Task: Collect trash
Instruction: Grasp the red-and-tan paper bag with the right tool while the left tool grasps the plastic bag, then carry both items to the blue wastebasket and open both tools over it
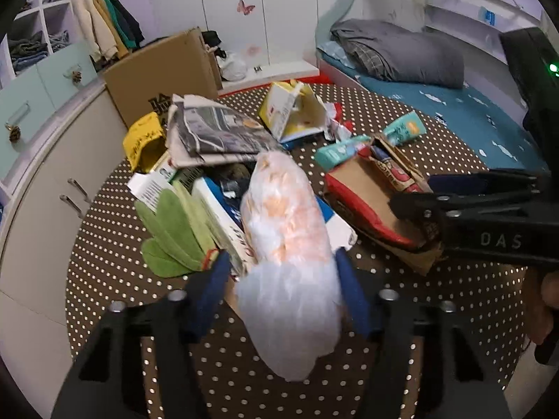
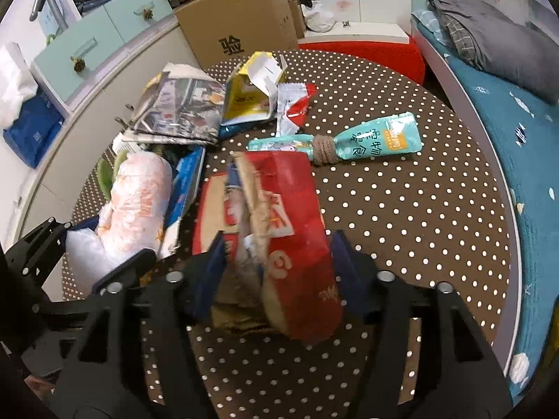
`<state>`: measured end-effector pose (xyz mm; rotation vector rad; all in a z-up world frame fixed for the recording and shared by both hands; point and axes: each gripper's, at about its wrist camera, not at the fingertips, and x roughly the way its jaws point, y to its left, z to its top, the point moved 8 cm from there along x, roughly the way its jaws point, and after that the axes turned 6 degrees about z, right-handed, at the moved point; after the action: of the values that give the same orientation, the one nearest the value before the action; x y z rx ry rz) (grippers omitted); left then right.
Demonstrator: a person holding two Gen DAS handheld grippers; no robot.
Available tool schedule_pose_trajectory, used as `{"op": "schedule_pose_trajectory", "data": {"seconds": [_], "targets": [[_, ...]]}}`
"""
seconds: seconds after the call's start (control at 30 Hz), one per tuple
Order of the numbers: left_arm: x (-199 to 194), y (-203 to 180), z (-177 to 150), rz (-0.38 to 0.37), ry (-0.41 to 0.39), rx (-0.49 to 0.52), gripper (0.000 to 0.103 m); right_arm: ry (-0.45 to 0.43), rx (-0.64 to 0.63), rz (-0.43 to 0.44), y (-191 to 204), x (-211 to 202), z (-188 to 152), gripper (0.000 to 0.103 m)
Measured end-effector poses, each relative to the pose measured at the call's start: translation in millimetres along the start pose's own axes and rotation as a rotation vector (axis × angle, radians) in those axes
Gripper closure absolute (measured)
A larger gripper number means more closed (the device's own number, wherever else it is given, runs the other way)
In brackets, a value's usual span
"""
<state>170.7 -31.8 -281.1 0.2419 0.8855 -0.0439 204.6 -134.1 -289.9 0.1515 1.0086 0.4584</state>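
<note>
My left gripper (image 1: 283, 272) is shut on a clear plastic bag with orange print (image 1: 286, 230), held over the dotted brown rug (image 1: 244, 366). It also shows in the right wrist view (image 2: 136, 195). My right gripper (image 2: 276, 255) is shut on a red and brown paper bag (image 2: 290, 230), which also shows in the left wrist view (image 1: 370, 195). Trash lies on the rug: a newspaper (image 1: 216, 132), a yellow carton (image 1: 297, 111), a teal pouch (image 2: 380, 139), a red and white wrapper (image 2: 293, 104) and a green cloth (image 1: 174, 237).
A large cardboard box (image 1: 164, 73) stands at the back by pale cabinets (image 1: 52, 160). A bed with a teal sheet (image 1: 454, 111) and grey bedding (image 1: 401, 52) lies on the right. A red mat (image 2: 367, 52) lies beyond the rug.
</note>
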Motion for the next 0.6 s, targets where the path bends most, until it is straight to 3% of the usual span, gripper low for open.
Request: {"op": "schedule_pose_trajectory", "data": {"seconds": [0.13, 0.2, 0.23, 0.27, 0.6], "targets": [[-4, 6, 0, -0.018, -0.015, -0.029, 0.060, 0.007, 0.040, 0.064, -3, 9, 2, 0.041], [-8, 12, 0, -0.035, -0.022, -0.054, 0.065, 0.001, 0.047, 0.080, -4, 8, 5, 0.052], [-9, 15, 1, -0.044, -0.027, -0.062, 0.066, -0.010, 0.043, 0.107, -1, 6, 5, 0.066], [-11, 17, 1, -0.049, -0.031, -0.070, 0.067, -0.029, 0.046, 0.115, 1, 0, 8, 0.071], [-30, 21, 3, -0.072, -0.081, -0.106, 0.072, -0.053, 0.001, 0.067, 6, -19, 7, 0.081]]}}
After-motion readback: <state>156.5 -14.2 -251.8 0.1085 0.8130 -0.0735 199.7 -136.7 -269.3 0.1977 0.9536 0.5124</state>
